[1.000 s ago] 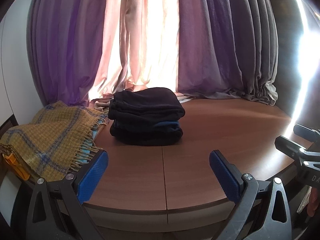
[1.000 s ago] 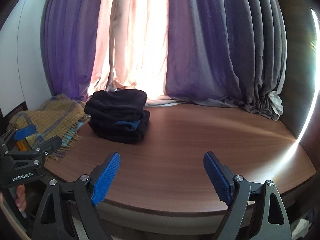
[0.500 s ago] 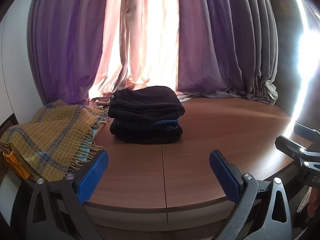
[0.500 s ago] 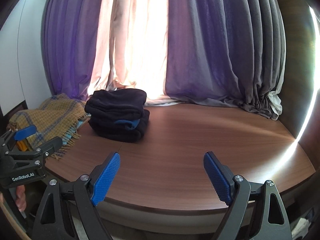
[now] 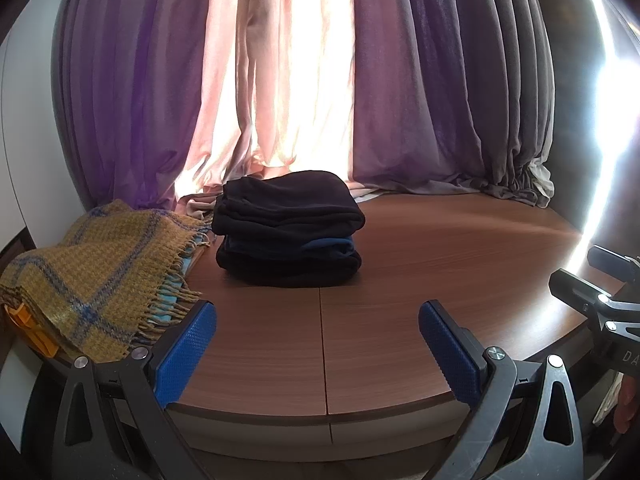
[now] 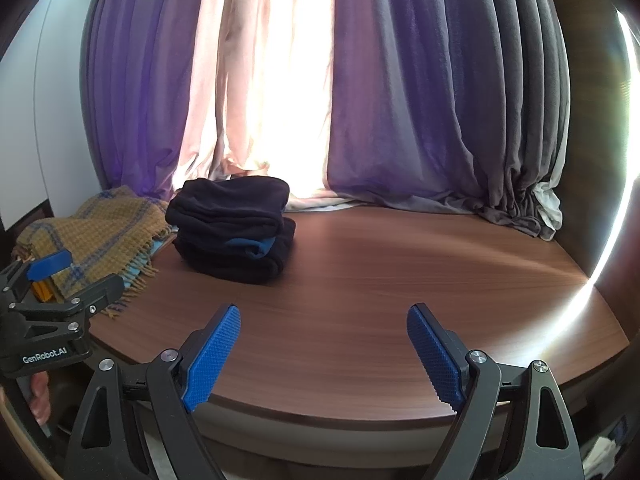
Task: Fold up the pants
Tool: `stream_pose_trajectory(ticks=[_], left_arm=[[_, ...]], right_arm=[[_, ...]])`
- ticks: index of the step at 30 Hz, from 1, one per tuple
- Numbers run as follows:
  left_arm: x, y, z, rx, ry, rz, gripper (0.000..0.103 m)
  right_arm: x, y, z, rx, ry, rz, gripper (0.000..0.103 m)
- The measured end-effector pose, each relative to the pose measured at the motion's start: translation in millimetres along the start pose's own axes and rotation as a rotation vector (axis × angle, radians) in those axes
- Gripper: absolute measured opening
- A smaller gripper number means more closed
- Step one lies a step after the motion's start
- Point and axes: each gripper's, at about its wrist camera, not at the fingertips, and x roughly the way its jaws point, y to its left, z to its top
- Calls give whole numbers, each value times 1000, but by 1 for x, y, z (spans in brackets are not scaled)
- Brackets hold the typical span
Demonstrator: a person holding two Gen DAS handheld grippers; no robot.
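Observation:
A stack of folded dark pants (image 5: pixel 288 228) lies on the brown wooden table (image 5: pixel 440 248), near the curtains; a blue layer shows in its middle. It also shows in the right wrist view (image 6: pixel 234 228). My left gripper (image 5: pixel 318 344) is open and empty, held at the table's front edge, well short of the stack. My right gripper (image 6: pixel 324 352) is open and empty, also at the front edge, to the right of the stack. Each gripper shows at the side of the other's view.
A mustard plaid scarf with fringe (image 5: pixel 96 264) lies on the table's left side, over an orange object (image 5: pixel 28 328). Purple and pink curtains (image 5: pixel 304 72) hang behind the table and pool on its back edge. A wall stands at the right.
Both grippers stay open and have barely moved. The stack has not moved.

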Motion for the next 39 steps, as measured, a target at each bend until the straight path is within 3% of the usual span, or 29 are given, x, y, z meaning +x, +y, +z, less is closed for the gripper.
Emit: stream_pose_trajectory(ticks=[39], left_arm=[[-11,-12,1,22,-5,16,103]], right_arm=[[-7,-12,5,-6,-12,2,86]])
